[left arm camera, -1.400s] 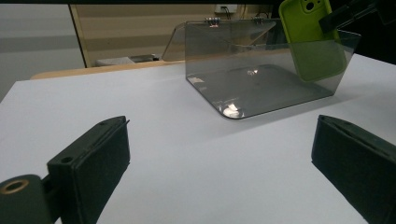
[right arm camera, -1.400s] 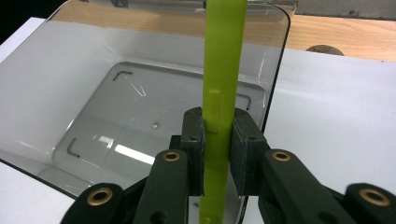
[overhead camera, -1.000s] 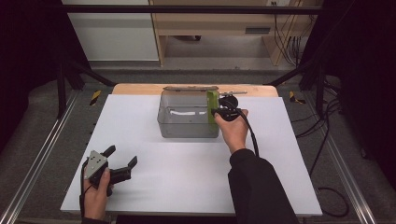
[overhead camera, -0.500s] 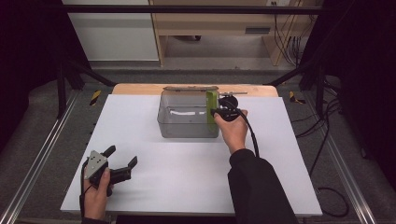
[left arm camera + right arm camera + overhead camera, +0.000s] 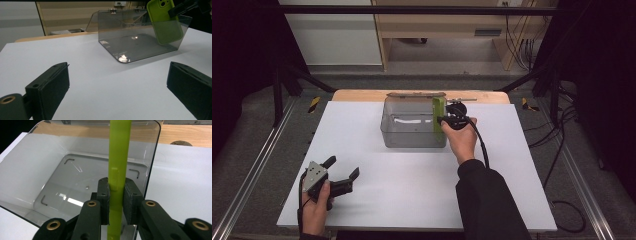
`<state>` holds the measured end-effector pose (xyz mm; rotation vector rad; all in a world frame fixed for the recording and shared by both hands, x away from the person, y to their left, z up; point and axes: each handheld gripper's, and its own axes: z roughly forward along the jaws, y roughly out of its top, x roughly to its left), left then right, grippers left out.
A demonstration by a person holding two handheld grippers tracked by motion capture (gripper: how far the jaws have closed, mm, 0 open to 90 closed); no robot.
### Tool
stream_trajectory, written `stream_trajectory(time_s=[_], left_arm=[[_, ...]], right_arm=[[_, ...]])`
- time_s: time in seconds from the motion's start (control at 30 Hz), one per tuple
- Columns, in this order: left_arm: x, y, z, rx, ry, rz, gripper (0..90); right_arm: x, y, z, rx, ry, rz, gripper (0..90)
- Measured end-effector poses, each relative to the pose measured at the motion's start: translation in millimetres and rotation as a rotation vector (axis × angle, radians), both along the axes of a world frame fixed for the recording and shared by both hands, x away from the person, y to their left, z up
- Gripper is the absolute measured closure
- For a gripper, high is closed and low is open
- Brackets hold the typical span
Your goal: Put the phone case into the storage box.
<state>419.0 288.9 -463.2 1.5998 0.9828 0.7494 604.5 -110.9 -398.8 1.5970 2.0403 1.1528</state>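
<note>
A clear smoky plastic bin (image 5: 412,127) stands at the back middle of the white table (image 5: 377,165). My right gripper (image 5: 441,120) is shut on a lime green phone (image 5: 438,114), holding it edge-on and upright over the bin's right end. In the right gripper view the phone (image 5: 118,170) runs up between the two pads (image 5: 103,195), above the bin's empty floor (image 5: 82,185). The left gripper view shows the phone (image 5: 163,21) partly lowered behind the bin's wall (image 5: 130,32). My left gripper (image 5: 343,171) rests open near the table's front left corner with nothing between its fingers.
A wooden board edge (image 5: 362,94) lies behind the table. Metal frame rails (image 5: 257,165) run along both sides. The right gripper's cable (image 5: 484,150) trails back over the person's sleeve (image 5: 487,200). Shelving (image 5: 447,25) stands beyond the table.
</note>
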Motion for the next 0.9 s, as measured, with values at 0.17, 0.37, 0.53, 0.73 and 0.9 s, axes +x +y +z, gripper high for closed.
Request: stream_trajectory(time_s=[0.17, 0.37, 0.53, 0.73, 0.9], left_arm=[[0.0, 0.2, 0.1, 0.0, -0.001, 0.003, 4.3], [-0.1, -0.8, -0.1, 0.003, 0.001, 0.0, 4.3], [0.2, 0.0, -0.2, -0.001, 0.0, 0.003, 4.2], [0.1, -1.0, -0.2, 0.003, 0.0, 0.0, 4.2], [0.2, -0.5, -0.1, 0.003, 0.0, 0.002, 4.2]], right_arm=[[-0.1, -0.1, -0.1, 0.004, 0.002, -0.002, 77.1], [0.6, 0.5, -0.3, 0.011, 0.002, -0.002, 77.1], [1.3, 1.2, -1.1, 0.021, 0.003, 0.0, 77.1], [1.2, 1.6, -0.9, 0.003, -0.002, 0.001, 77.1], [1.0, 1.4, -0.8, 0.001, -0.001, 0.0, 77.0]])
